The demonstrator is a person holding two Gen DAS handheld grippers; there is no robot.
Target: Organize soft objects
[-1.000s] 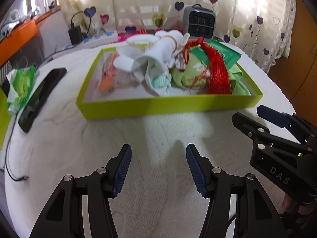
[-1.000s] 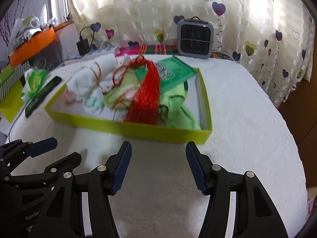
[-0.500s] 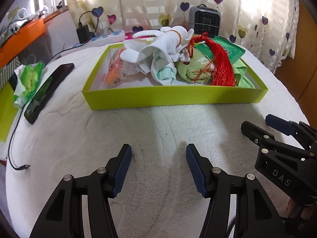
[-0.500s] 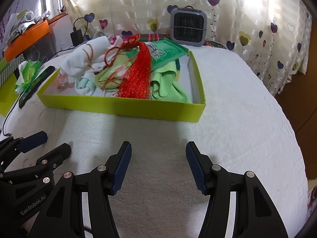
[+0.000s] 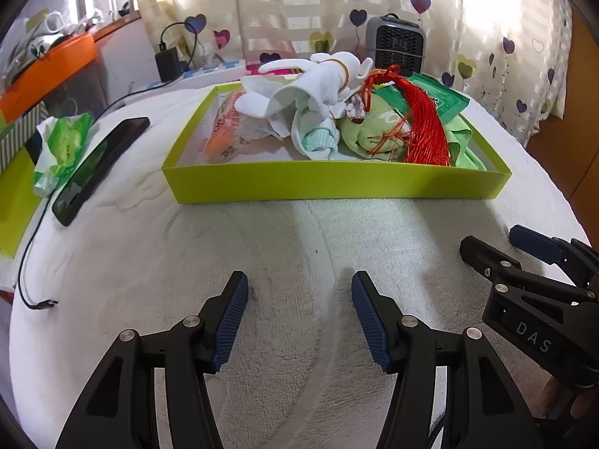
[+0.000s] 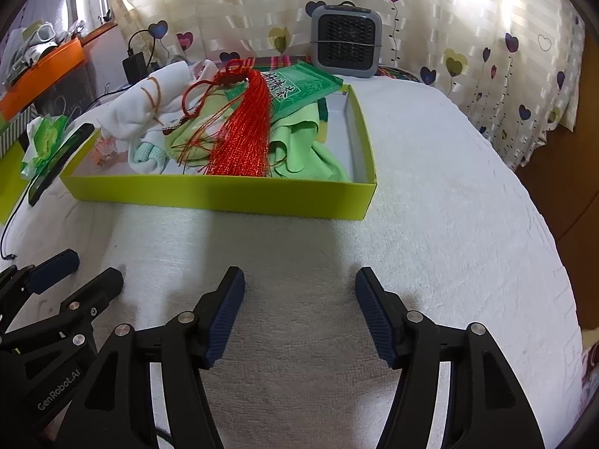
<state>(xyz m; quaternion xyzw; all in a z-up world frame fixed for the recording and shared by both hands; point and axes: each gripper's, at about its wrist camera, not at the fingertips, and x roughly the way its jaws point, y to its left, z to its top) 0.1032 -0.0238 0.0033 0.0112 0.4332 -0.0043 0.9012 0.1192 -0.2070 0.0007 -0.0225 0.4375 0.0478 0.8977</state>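
A lime-green shallow box [image 5: 337, 183] [image 6: 224, 192] sits on the white towel-covered table. It holds white socks bound with a rubber band [image 5: 318, 82] [image 6: 138, 112], a mint sock [image 5: 318, 142], a green cloth [image 6: 303, 149], a red tassel [image 5: 426, 131] [image 6: 243, 131], a green packet [image 6: 299, 86] and an orange plastic packet [image 5: 224, 131]. My left gripper [image 5: 299, 318] is open and empty, well short of the box. My right gripper [image 6: 299, 314] is open and empty, also short of the box; it shows at the right of the left wrist view [image 5: 524, 262].
A black phone [image 5: 101, 164] and a green tissue pack [image 5: 60, 149] lie left of the box. A grey heater [image 6: 346, 45] stands behind it by the heart-print curtain. A charger and cable [image 5: 168, 63] sit at the back left. An orange shelf [image 5: 45, 71] is at far left.
Both grippers have drawn back from the box and lowered slightly, so the box sits farther away. Both stay open and empty. The box contents have not moved.
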